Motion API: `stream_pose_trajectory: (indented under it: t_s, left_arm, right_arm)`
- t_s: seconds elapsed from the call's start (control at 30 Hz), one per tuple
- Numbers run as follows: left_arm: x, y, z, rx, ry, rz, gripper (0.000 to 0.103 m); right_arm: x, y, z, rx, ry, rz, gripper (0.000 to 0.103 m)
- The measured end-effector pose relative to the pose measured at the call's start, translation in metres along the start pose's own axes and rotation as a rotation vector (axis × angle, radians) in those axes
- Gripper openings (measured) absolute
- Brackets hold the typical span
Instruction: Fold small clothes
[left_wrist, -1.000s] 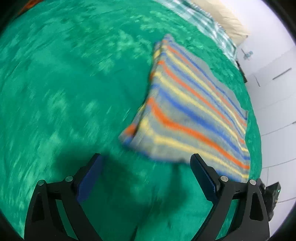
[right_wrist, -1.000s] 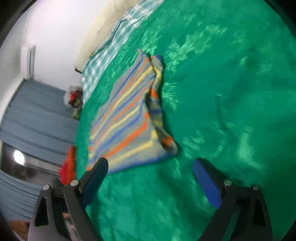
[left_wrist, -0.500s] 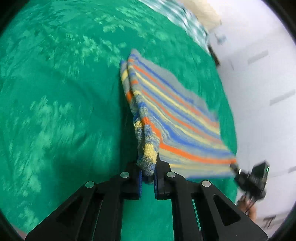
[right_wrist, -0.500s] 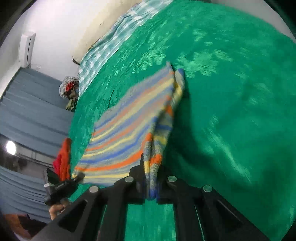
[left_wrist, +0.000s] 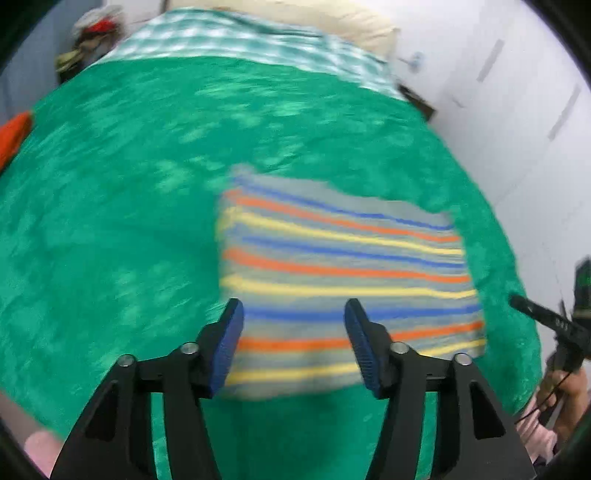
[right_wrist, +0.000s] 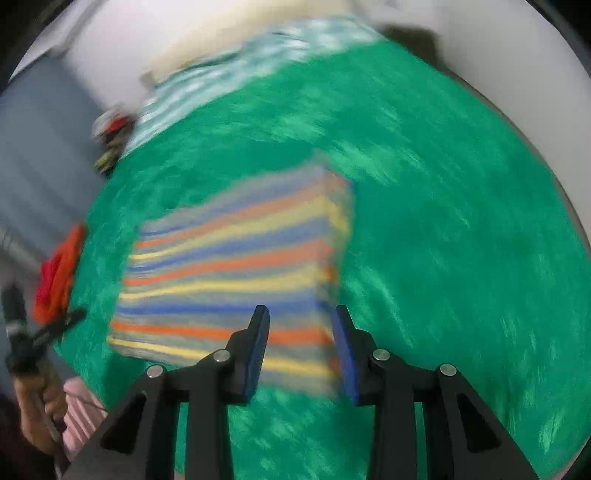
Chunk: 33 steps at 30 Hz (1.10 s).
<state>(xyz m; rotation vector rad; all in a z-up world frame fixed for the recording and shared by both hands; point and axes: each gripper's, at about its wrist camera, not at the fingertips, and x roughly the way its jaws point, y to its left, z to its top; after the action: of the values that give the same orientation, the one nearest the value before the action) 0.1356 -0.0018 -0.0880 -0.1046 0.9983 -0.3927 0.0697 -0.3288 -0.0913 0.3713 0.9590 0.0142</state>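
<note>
A grey cloth with orange, yellow and blue stripes (left_wrist: 343, 266) lies folded flat on the green bedspread (left_wrist: 110, 229). My left gripper (left_wrist: 291, 310) hovers above its near left part, jaws opening, pads clear of the fabric, nothing held. In the right wrist view the same striped cloth (right_wrist: 229, 266) lies blurred under my right gripper (right_wrist: 301, 312), which hangs over the cloth's near right corner, jaws opening and not pressing on anything. Each view shows the other gripper at its edge: the right one (left_wrist: 546, 321) and the left one (right_wrist: 22, 332), each held by a hand.
A red-orange garment (right_wrist: 59, 273) lies at the bedspread's left edge (left_wrist: 13, 136). A checked sheet (left_wrist: 240, 40) and a pale pillow (left_wrist: 332, 18) lie at the far end. White walls stand to the right, grey curtains (right_wrist: 33, 155) to the left.
Half a second ago both grippers were shut on the cloth's near corners. They have since let go, risen and rolled level, and the cloth now lies flat.
</note>
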Motion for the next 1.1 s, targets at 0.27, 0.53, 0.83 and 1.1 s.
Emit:
stream_pose_trajectory:
  t_s: [0.27,0.53,0.83,1.1]
  left_arm:
    - [0.087,-0.002,-0.045,0.059,0.143,0.157,0.057]
    - [0.065,0.011,-0.063,0.005,0.017,0.185,0.095]
    - [0.089,0.024,-0.069,0.041,0.057,0.233,0.101]
    - [0.081,0.016,-0.078,0.045,0.054,0.238,0.102]
  right_arm:
    - [0.089,-0.017,-0.04,-0.005,0.161,-0.037,0.019]
    - [0.044,0.014,-0.063,-0.118,0.033,-0.164,0.042]
    - [0.068,0.02,-0.08,-0.184,0.063,-0.259,0.045]
    - [0.069,0.025,-0.085,-0.196,0.05,-0.267,0.045]
